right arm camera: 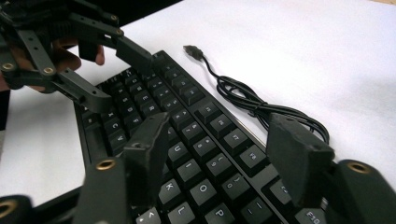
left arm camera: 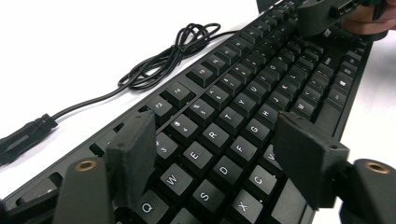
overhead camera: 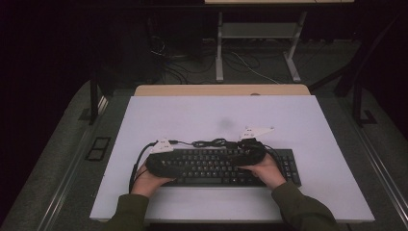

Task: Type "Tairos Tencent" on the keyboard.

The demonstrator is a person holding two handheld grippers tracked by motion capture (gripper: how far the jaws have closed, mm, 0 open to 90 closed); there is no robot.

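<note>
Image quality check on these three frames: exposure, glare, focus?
High view: dim all over, room beyond the table nearly black, keyboard legends unreadable. Left gripper view: white table blown out, no texture; keyboard letters crisp mid-frame, the left gripper jaws soft up close. Right gripper view: table bright but less clipped, cable sharp, the right gripper jaws slightly blurred, the other gripper soft at top left.

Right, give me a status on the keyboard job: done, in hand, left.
Done: the black keyboard lies flat on the white table, its cable coiled beside it and the USB plug loose.

In hand: the left gripper and right gripper hover over its two ends, jaws open with nothing between them.

Left: gripping it and whatever follows, probably lifting or moving it.
</note>
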